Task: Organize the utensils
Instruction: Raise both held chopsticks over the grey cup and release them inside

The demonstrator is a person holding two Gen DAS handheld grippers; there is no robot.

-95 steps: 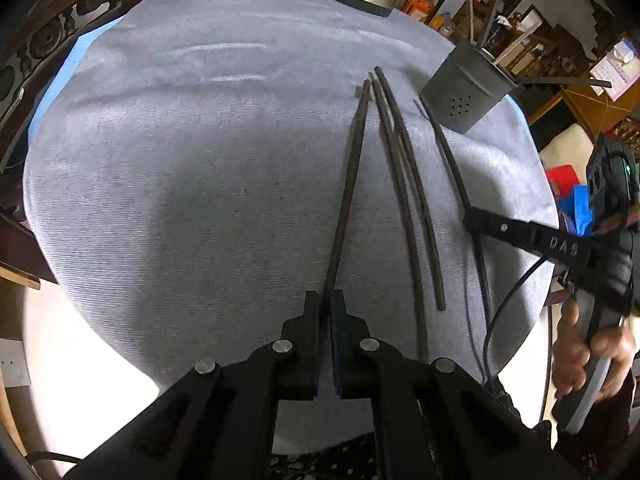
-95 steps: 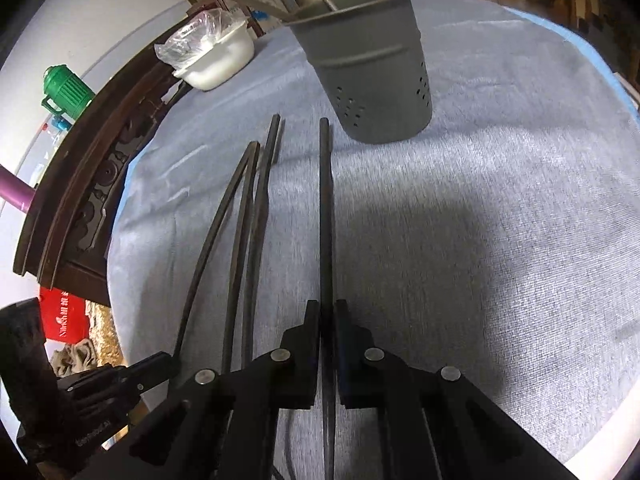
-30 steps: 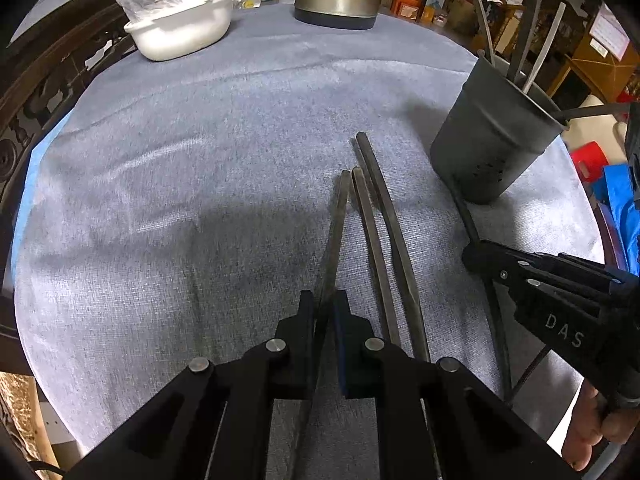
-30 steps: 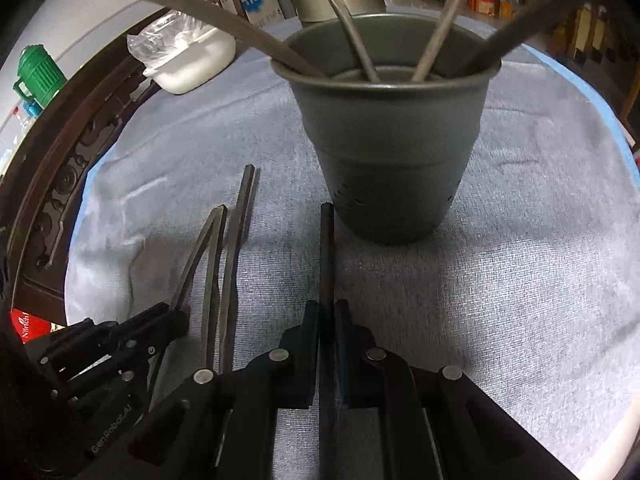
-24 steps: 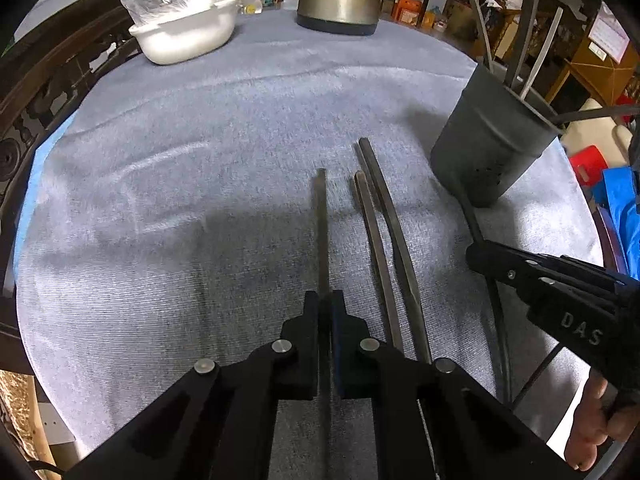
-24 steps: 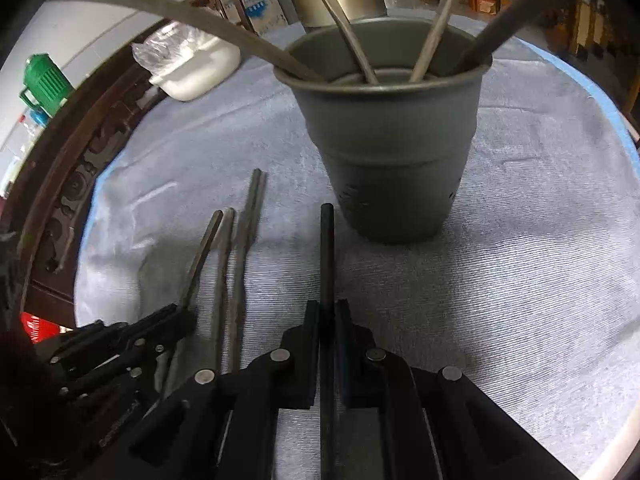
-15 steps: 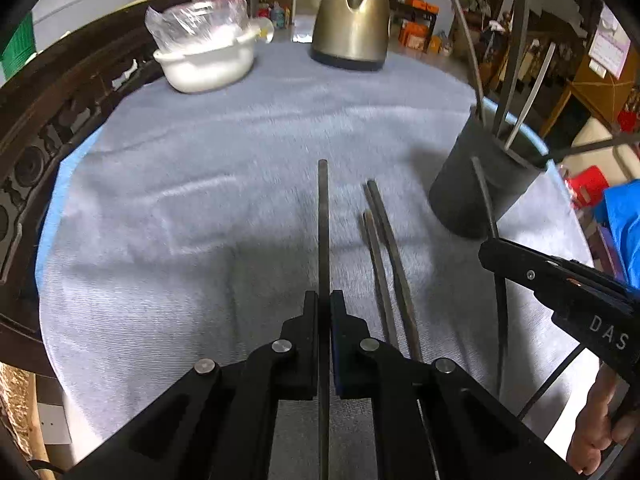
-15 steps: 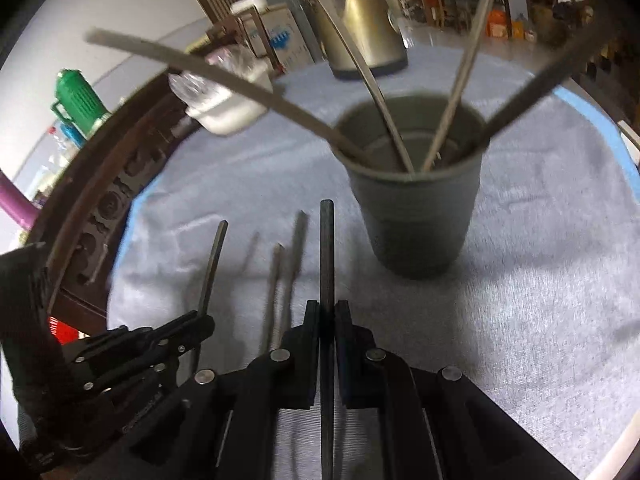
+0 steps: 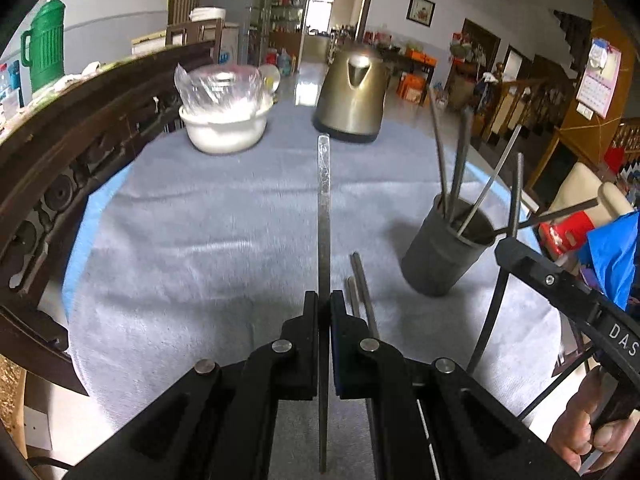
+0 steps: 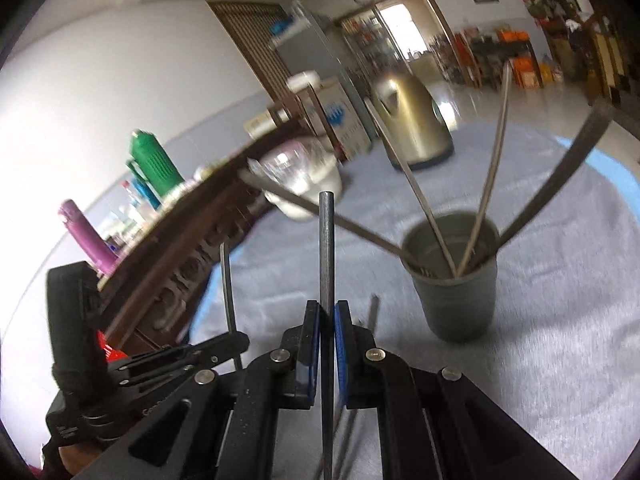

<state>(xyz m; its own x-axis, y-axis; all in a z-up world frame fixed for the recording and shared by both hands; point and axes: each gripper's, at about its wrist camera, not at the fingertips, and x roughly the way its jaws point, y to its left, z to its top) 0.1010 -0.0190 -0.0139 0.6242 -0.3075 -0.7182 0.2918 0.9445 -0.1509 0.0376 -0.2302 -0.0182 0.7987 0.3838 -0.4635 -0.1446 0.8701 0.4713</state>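
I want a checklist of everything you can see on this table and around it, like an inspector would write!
Surface: round table under a grey cloth, with a blue layer showing at the edge.
Job's things: grey utensil cup standing upright with several chopsticks leaning in it; two loose chopsticks lying on the cloth beside it.
Clutter: white bowl covered with plastic wrap; gold kettle.
Grippers: left claw shut on one chopstick; right claw shut on another chopstick. Both sticks are lifted off the cloth.
Cables: a thin black cable near the right claw's handle.
Surroundings: carved dark wooden chair back, green jug, purple bottle, shelves and doorway behind.
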